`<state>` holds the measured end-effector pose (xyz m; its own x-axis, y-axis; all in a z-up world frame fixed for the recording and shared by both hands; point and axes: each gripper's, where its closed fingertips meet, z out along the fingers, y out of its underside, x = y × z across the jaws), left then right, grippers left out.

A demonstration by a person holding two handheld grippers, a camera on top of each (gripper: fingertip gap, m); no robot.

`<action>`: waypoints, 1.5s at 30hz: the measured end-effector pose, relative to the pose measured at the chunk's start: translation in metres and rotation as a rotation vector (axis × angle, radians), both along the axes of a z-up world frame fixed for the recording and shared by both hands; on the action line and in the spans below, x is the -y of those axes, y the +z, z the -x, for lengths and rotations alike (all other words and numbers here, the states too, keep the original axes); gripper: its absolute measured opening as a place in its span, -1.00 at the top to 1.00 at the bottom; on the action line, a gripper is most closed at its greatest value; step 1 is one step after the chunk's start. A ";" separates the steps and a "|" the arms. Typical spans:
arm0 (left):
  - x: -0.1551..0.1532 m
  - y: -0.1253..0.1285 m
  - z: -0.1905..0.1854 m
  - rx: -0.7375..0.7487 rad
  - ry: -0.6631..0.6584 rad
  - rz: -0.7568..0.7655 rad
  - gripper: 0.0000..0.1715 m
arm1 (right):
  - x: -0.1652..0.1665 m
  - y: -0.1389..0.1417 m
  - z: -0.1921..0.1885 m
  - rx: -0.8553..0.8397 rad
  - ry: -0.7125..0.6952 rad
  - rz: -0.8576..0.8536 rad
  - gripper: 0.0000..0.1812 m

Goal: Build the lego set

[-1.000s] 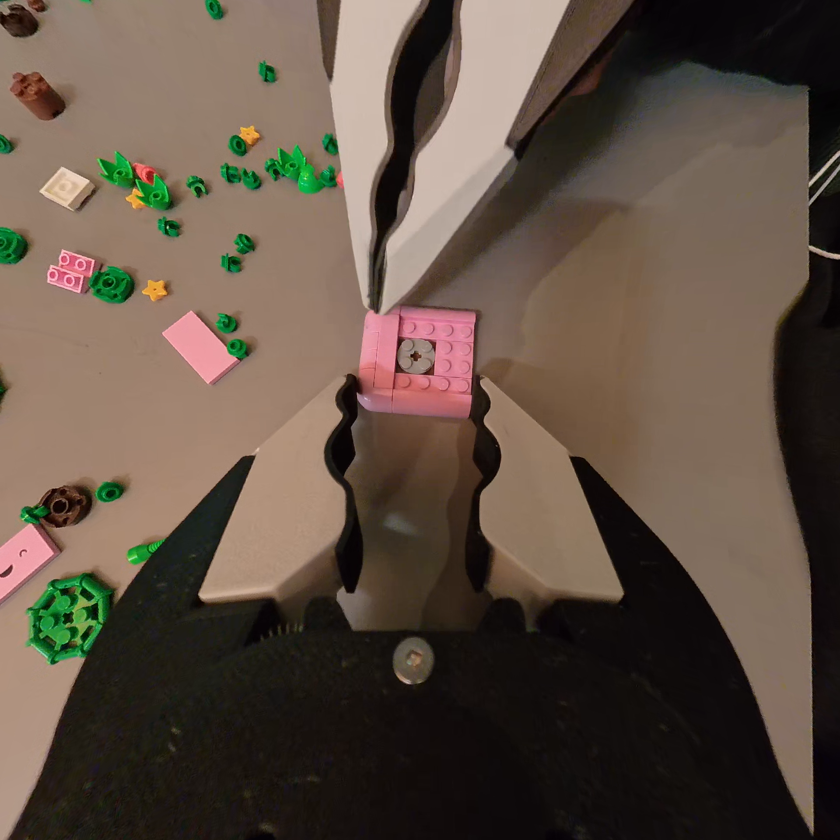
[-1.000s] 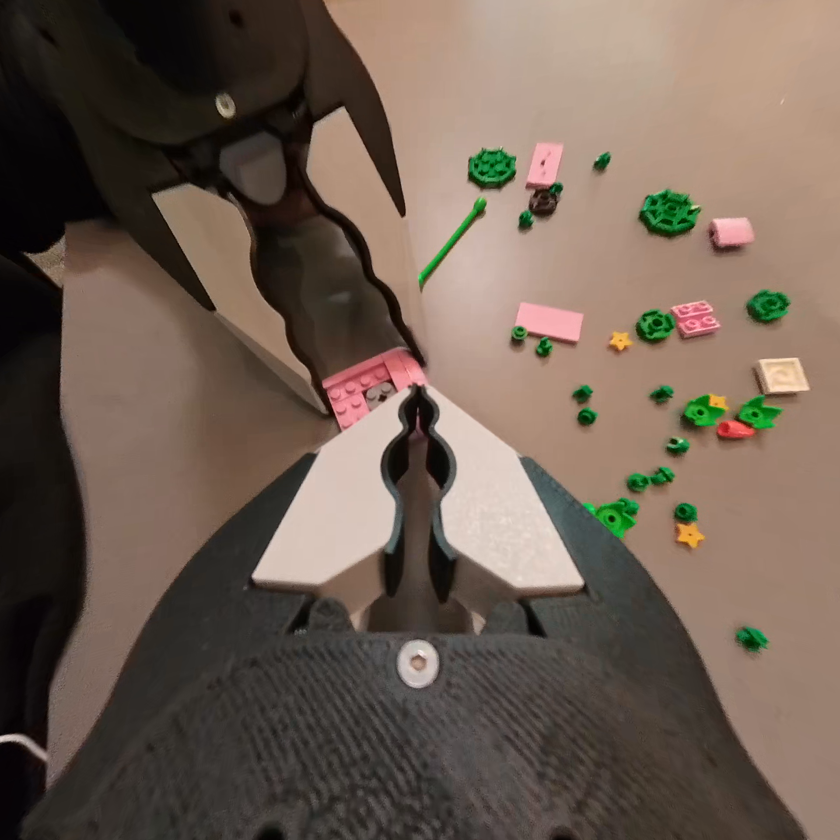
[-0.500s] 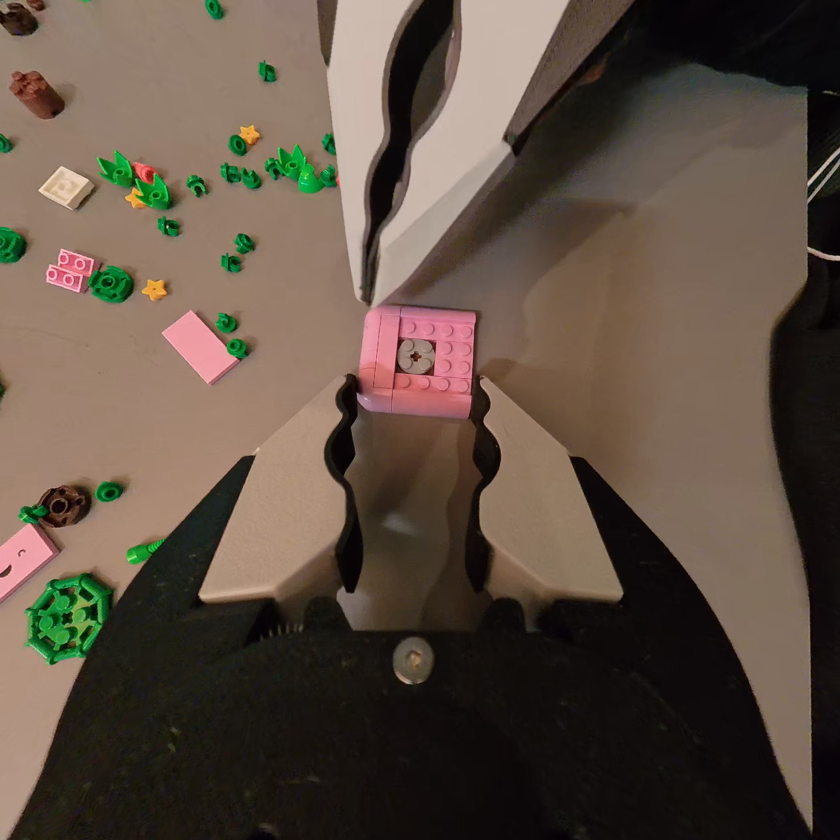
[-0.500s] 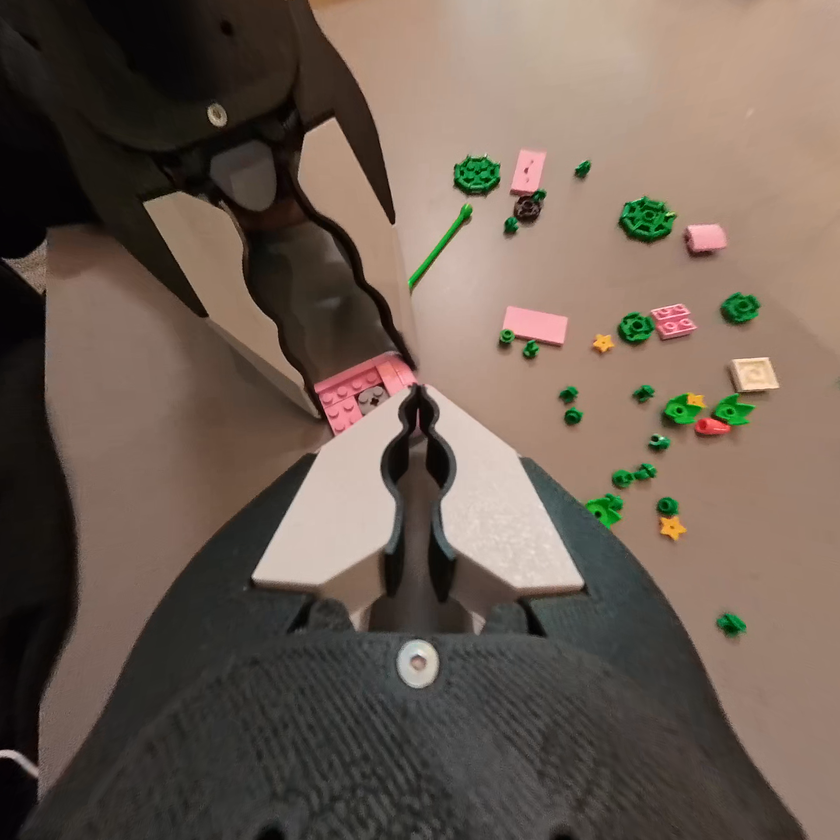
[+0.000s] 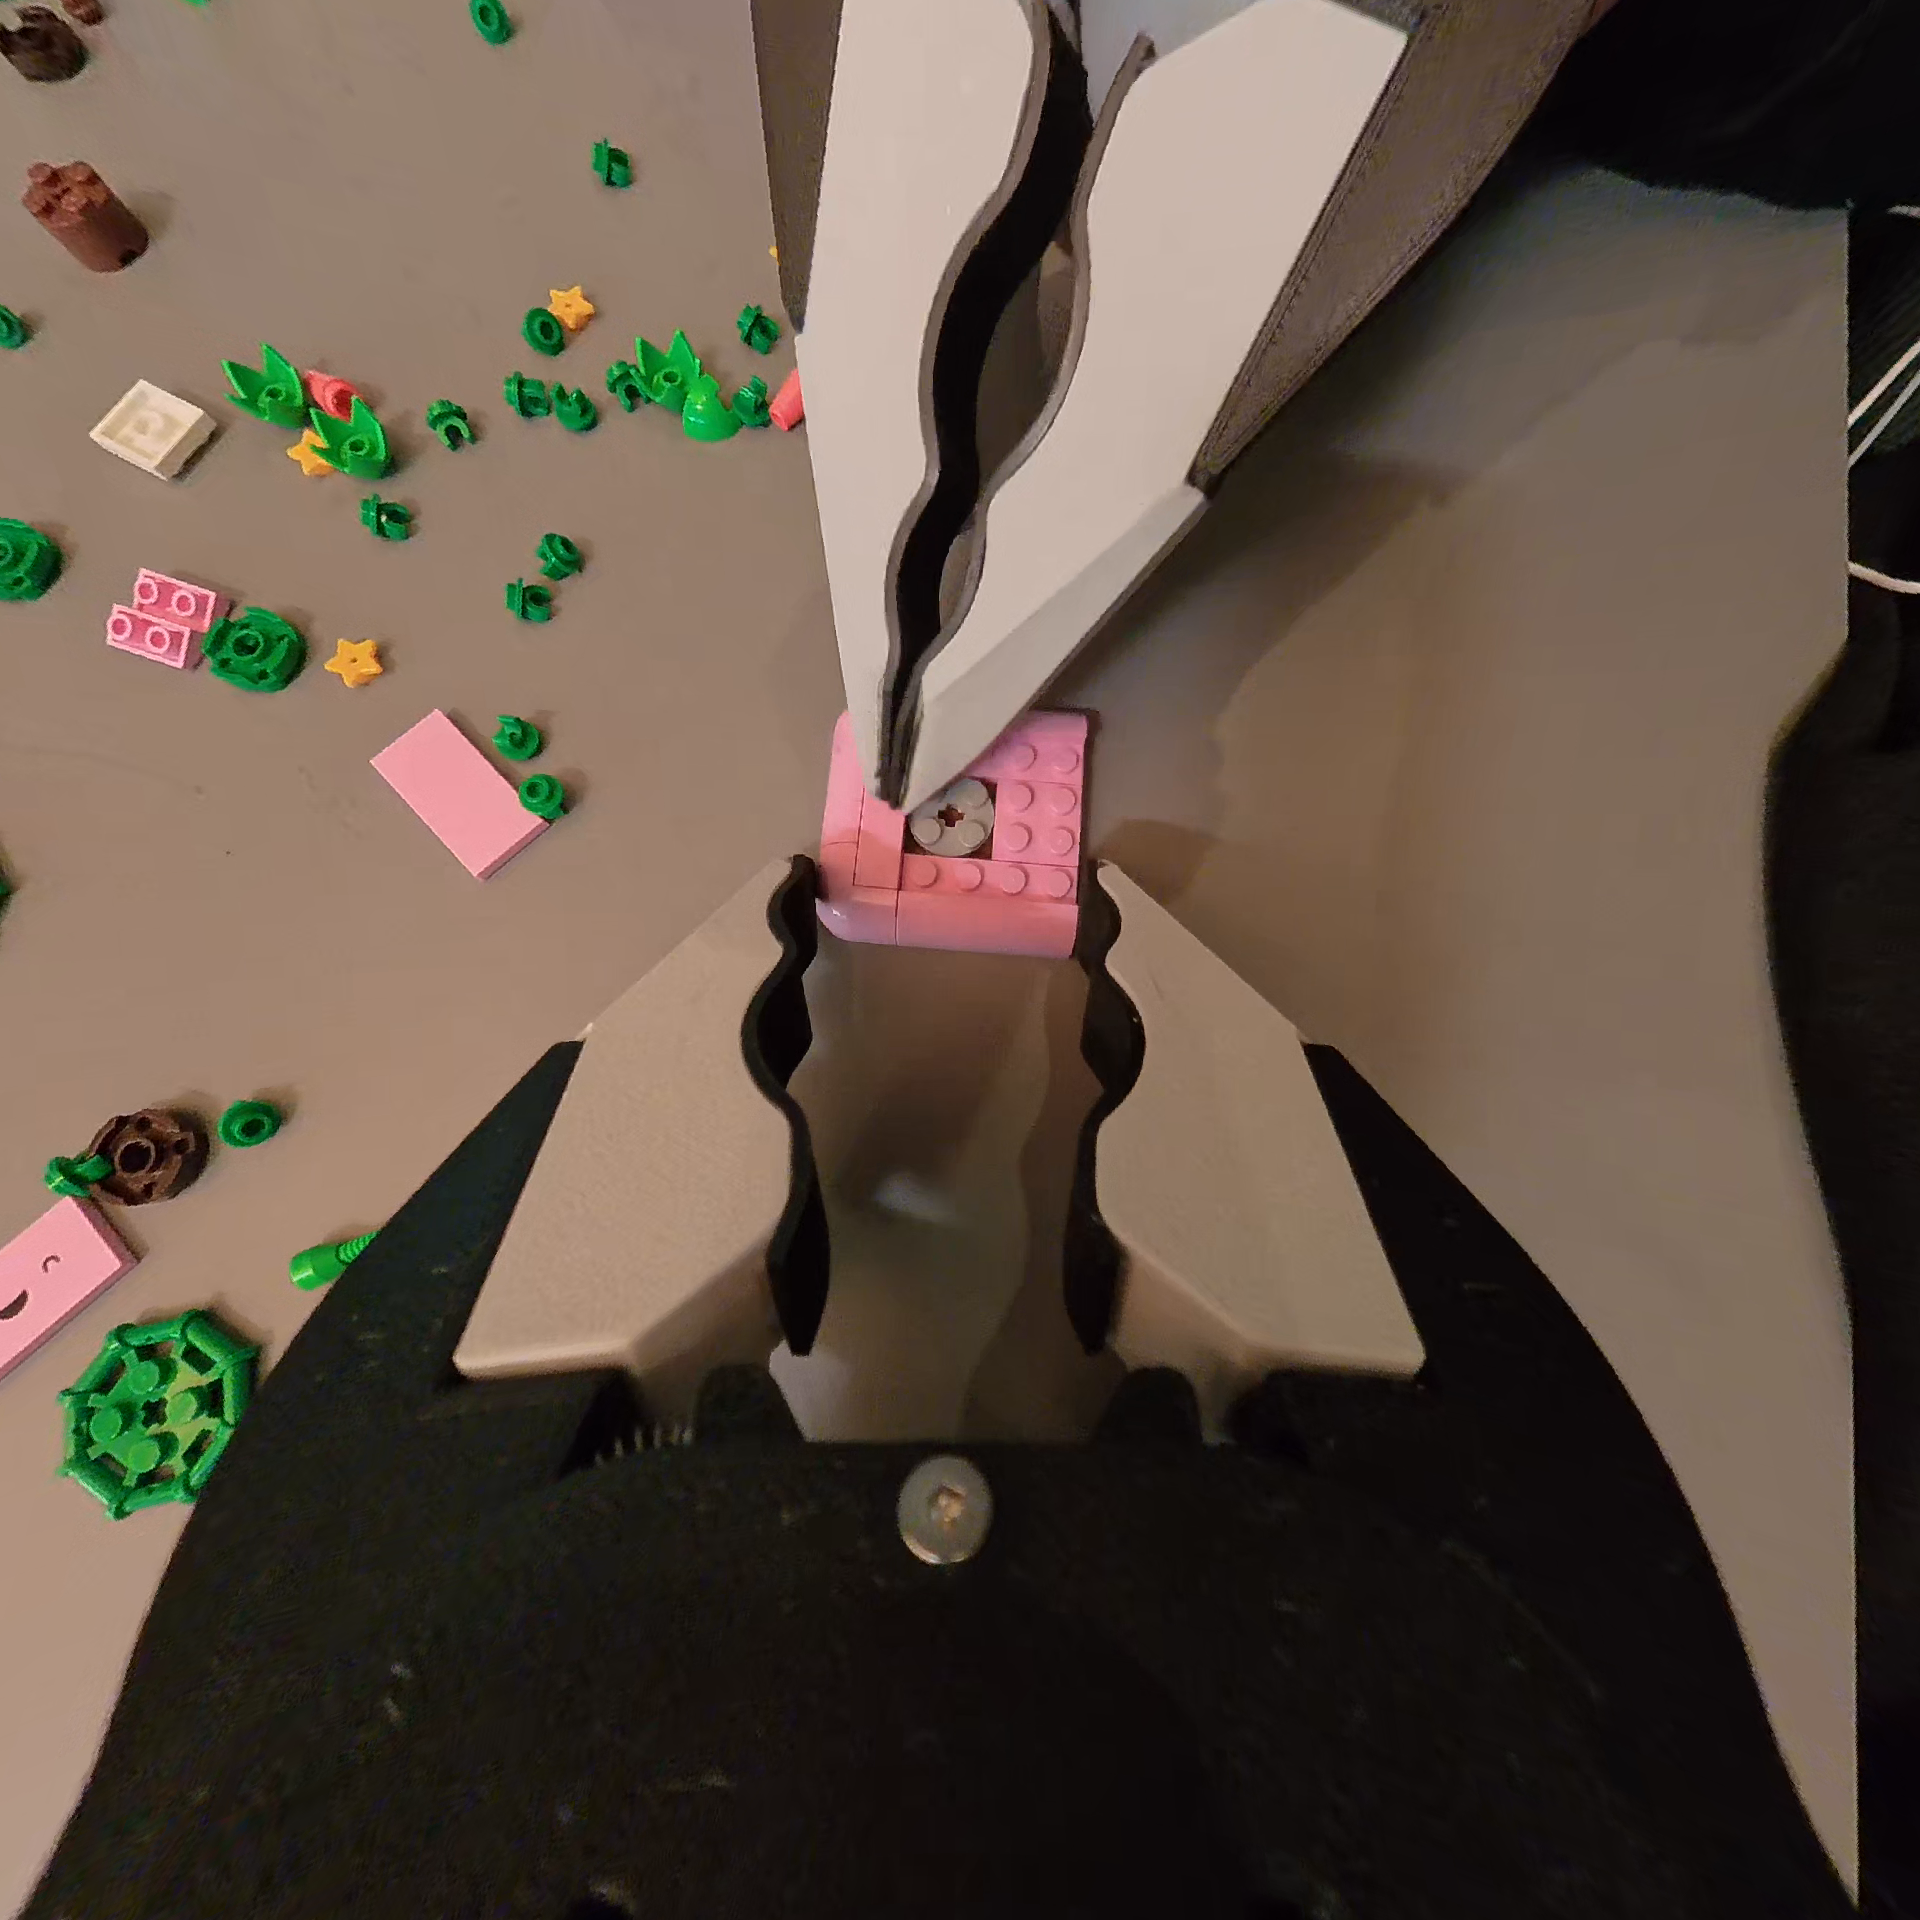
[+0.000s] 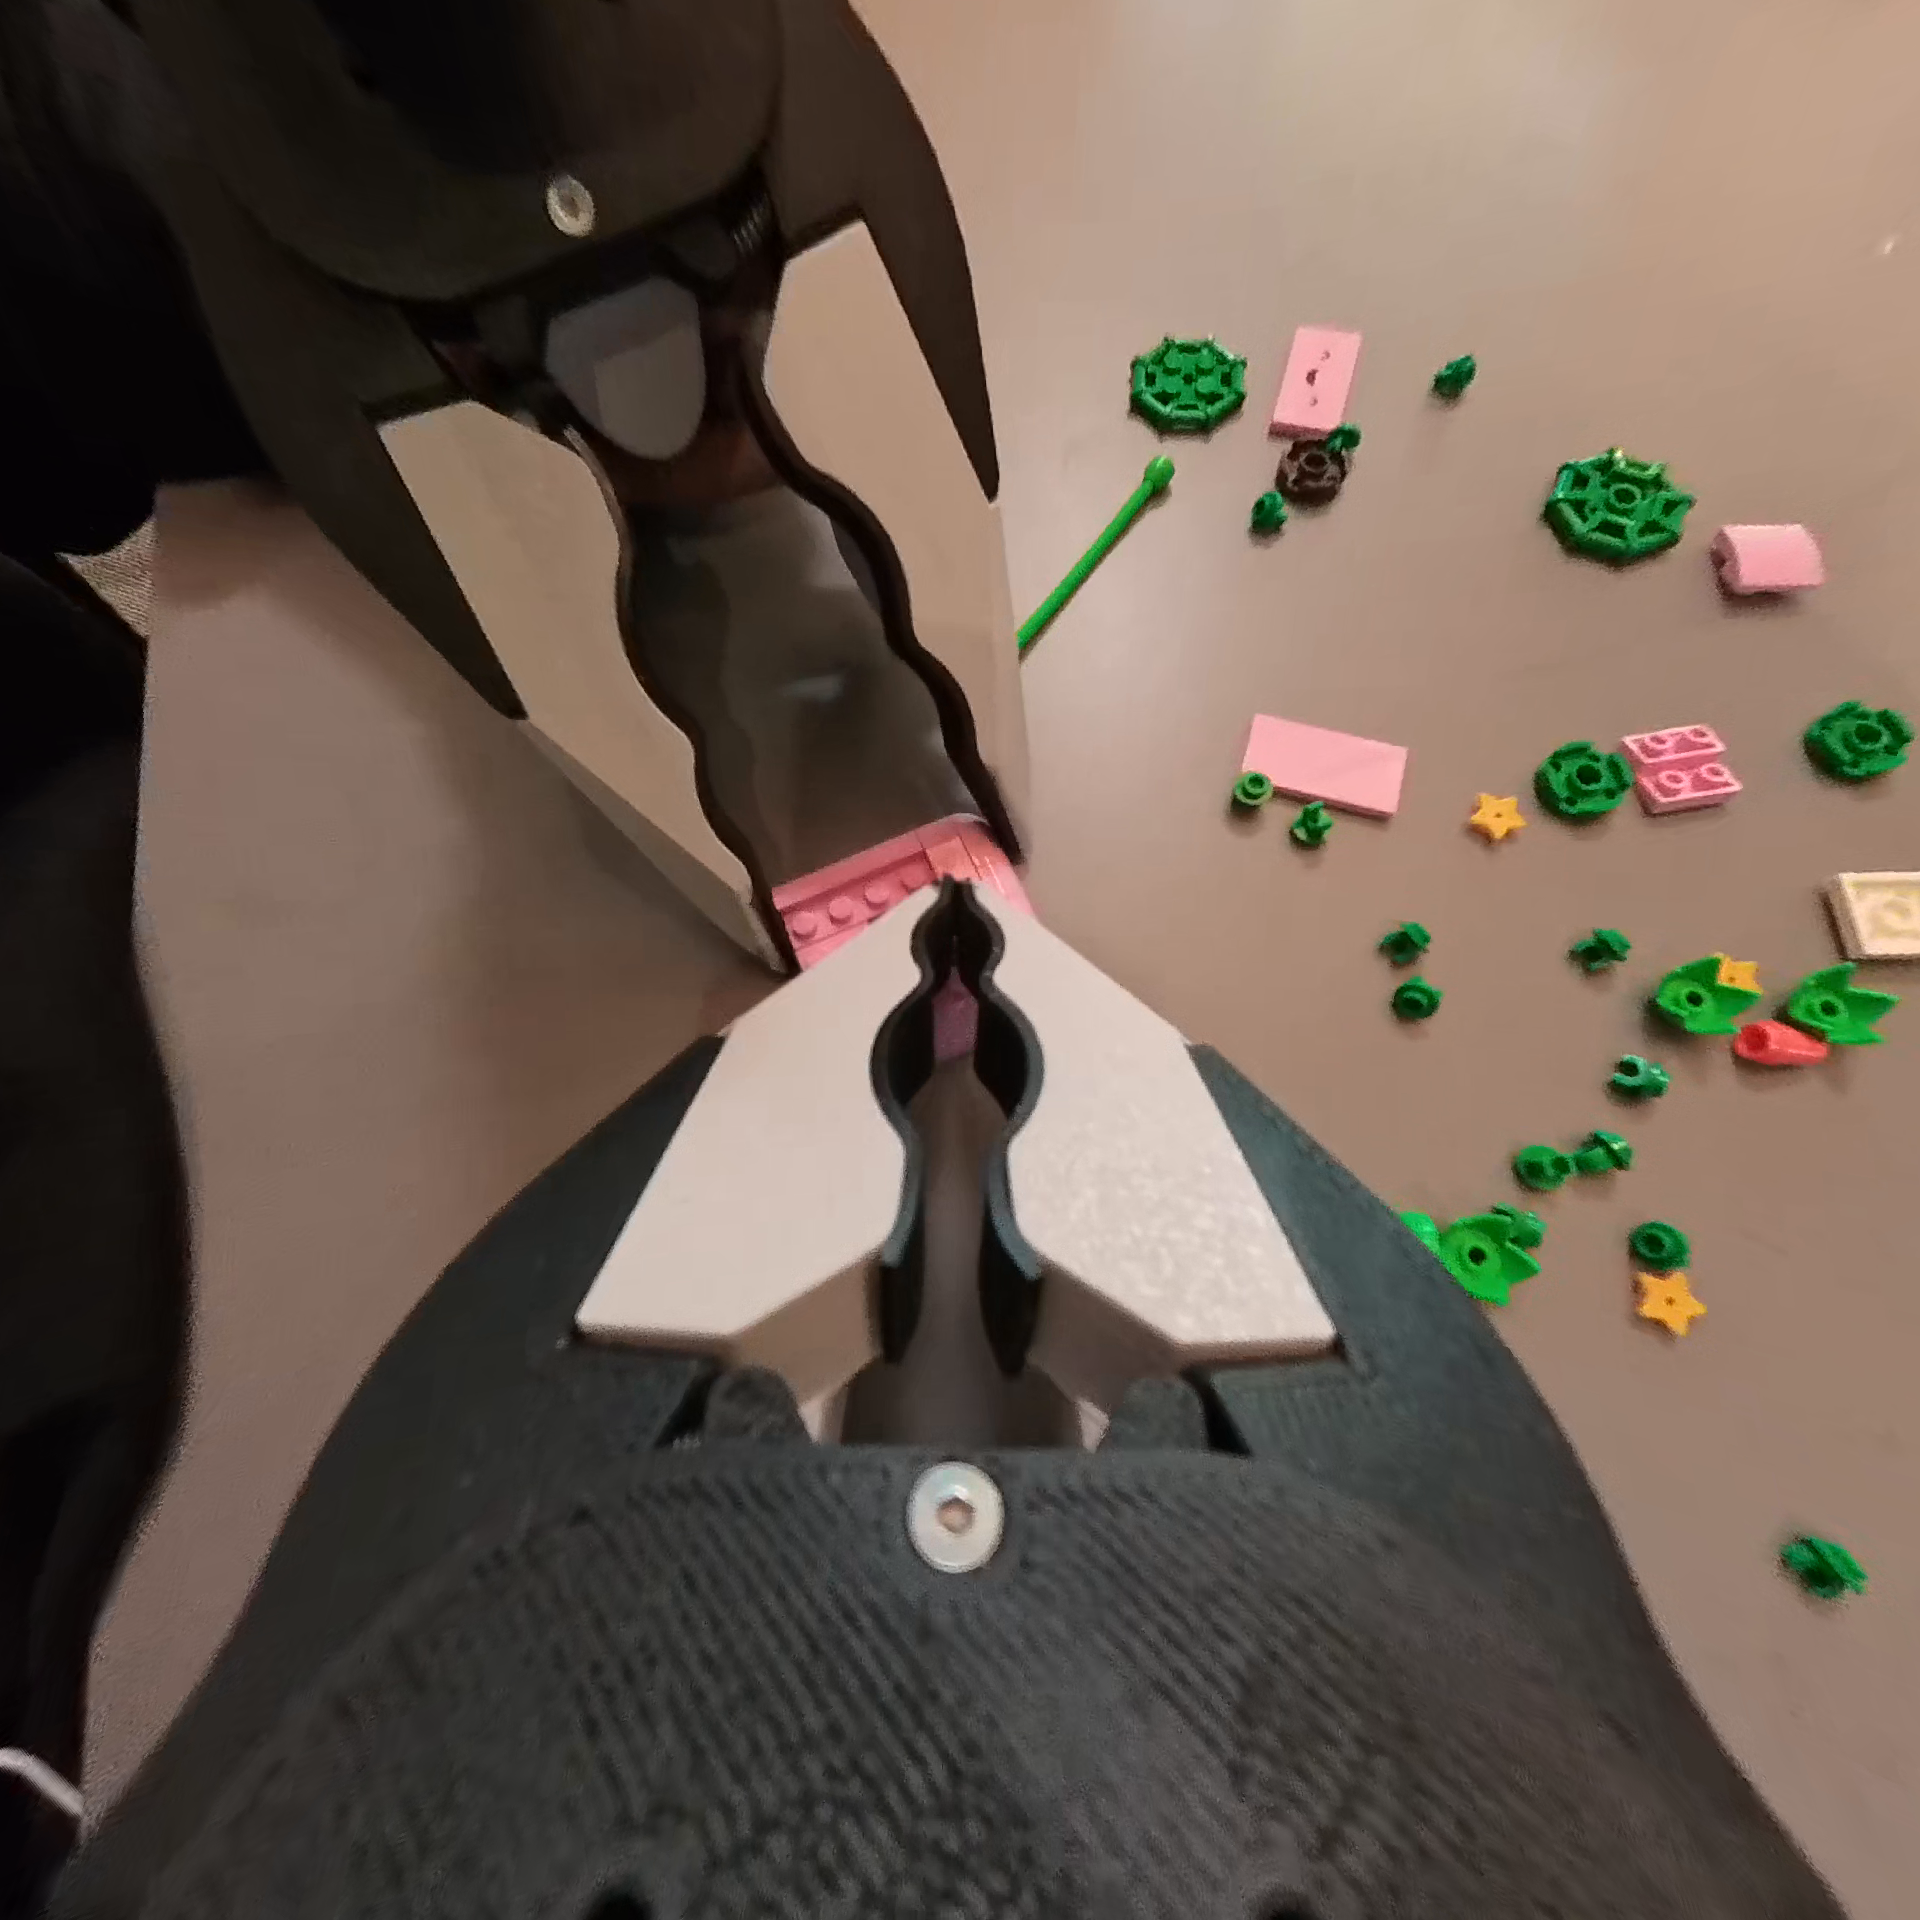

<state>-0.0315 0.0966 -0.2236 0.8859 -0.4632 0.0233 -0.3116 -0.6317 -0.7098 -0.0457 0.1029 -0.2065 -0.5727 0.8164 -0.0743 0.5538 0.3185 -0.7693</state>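
L wrist view:
build: pink lego assembly [image 5: 951, 831] on the grey table [image 5: 1455, 935], grey round stud piece [image 5: 951, 821] sunk in its middle
L grip: left gripper [image 5: 948, 899] clamped on the assembly, one fingertip on each side wall, near edge only
R grip seen here: right gripper [image 5: 896, 774] comes in from the top, tips pinched together, resting on the assembly's left strip just beside the round stud; nothing visible between the tips
loose pcs: pink flat tile [image 5: 457, 792] left of build, well apart; green web plate [image 5: 154, 1413] near lower left; brown cylinder [image 5: 85, 216] far top left; small green and yellow bits scattered

R wrist view:
R grip: jaws closed to a slit, tips on top face of the assembly; pink shows in the gap lower down, can't tell if it's a held pc or the build behind
L grip here: fingers straddle the assembly from the far side
spare parts: green stem [image 6: 1091, 556] and pink 2x2 plates [image 6: 1681, 767] off to the right, not touched

how-to (judgement):
step: looks like pressing/seating the left strip w/ closed R tips
do well: push straight down, keep L squeeze firm so the build doesn't skid or tip
risk: L hold is only at the near edge, so an off-centre push could pivot the assembly out
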 end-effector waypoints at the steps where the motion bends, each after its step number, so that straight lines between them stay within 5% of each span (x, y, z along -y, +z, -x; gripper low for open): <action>1: 0.000 0.000 0.000 0.000 0.000 0.000 0.43 | 0.000 0.000 0.001 -0.001 -0.002 0.002 1.00; 8: -0.002 0.006 0.004 0.072 0.034 -0.006 0.46 | -0.014 0.025 0.017 -0.189 -0.078 -0.021 1.00; 14: -0.017 0.031 0.047 0.347 0.283 -0.098 0.49 | -0.028 0.053 0.022 -0.291 -0.152 0.053 1.00; 17: -0.030 0.031 0.078 0.268 0.457 -0.143 0.60 | -0.031 0.060 0.022 -0.319 -0.163 0.055 1.00; 25: -0.042 0.003 0.085 -0.125 0.488 -0.047 0.61 | -0.030 0.072 0.019 -0.373 -0.162 0.036 1.00; 36: -0.061 0.001 0.078 -0.080 0.455 -0.028 0.61 | -0.030 0.081 0.015 -0.412 -0.165 0.015 1.00; 45: -0.068 0.001 0.091 -0.118 0.551 -0.029 0.64 | -0.030 0.076 0.016 -0.400 -0.167 -0.007 1.00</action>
